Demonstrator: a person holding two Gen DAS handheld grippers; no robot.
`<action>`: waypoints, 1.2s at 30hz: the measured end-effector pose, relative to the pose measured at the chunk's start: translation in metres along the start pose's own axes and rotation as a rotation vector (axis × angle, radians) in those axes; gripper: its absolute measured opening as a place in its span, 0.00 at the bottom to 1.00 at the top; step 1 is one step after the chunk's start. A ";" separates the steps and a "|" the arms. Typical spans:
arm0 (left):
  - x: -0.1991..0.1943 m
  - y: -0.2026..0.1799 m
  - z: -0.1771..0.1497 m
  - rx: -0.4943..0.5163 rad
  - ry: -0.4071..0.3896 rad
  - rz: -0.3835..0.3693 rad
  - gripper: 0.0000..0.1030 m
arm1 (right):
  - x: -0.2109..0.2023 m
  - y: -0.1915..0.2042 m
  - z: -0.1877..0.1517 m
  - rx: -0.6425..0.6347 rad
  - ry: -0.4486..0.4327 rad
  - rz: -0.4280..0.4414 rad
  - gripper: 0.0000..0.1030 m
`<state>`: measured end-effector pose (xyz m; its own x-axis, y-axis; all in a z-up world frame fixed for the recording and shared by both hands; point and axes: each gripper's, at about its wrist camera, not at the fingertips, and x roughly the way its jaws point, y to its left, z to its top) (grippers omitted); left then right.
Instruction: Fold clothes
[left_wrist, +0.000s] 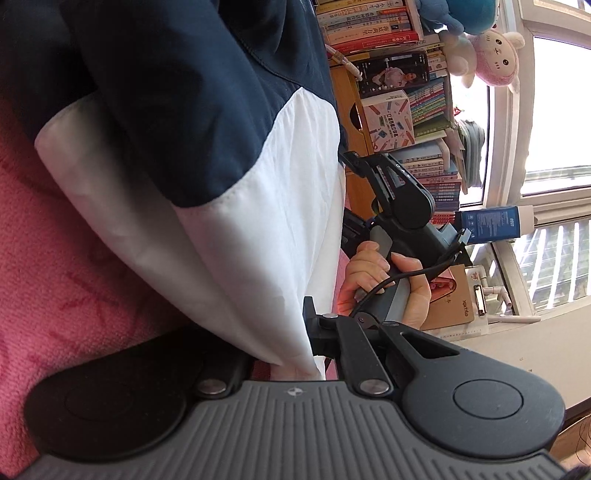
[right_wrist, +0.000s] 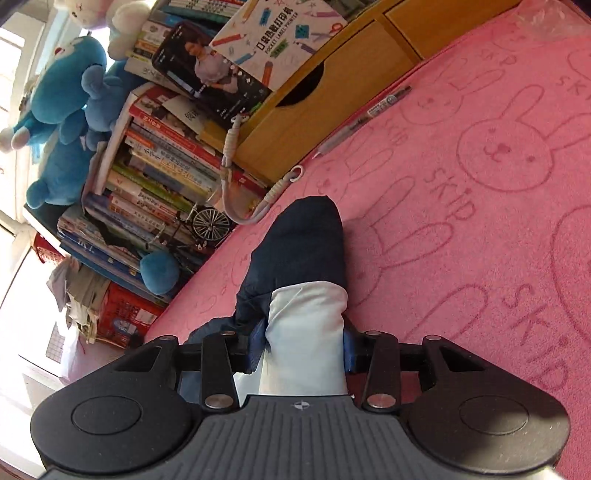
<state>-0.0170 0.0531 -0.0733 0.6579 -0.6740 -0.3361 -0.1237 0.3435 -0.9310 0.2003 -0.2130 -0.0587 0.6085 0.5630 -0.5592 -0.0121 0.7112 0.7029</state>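
A pen (right_wrist: 364, 120) lies on the blanket (right_wrist: 461, 221) beside the drawers (right_wrist: 332, 88).

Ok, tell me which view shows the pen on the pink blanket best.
The right wrist view. There the pen lies in full on the pink blanket, near its edge by the wooden drawer unit. The left wrist view shows none of it: the navy and white garment fills that side.

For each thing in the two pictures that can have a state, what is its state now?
Garment: navy and white, bunched, lifted partly off the pink blanket.
Left tongs: shut on the garment's white part.
Right tongs: shut on a thick fold of the garment.
Phone: screen lit, leaning on the books.
Pen: lying flat at the blanket's edge.
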 end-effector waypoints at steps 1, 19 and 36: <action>0.000 0.000 0.000 0.003 0.000 0.000 0.08 | 0.004 0.003 0.004 -0.020 -0.001 -0.012 0.39; -0.003 -0.008 -0.012 0.145 0.000 0.006 0.09 | -0.031 0.043 0.020 -0.348 -0.178 -0.071 0.70; -0.102 -0.059 -0.051 0.538 0.041 -0.072 0.93 | -0.136 0.041 -0.107 -0.643 -0.132 0.048 0.70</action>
<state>-0.1146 0.0689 0.0084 0.6195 -0.7298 -0.2892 0.3254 0.5740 -0.7515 0.0326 -0.2155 -0.0008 0.6871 0.5730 -0.4468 -0.4884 0.8195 0.2998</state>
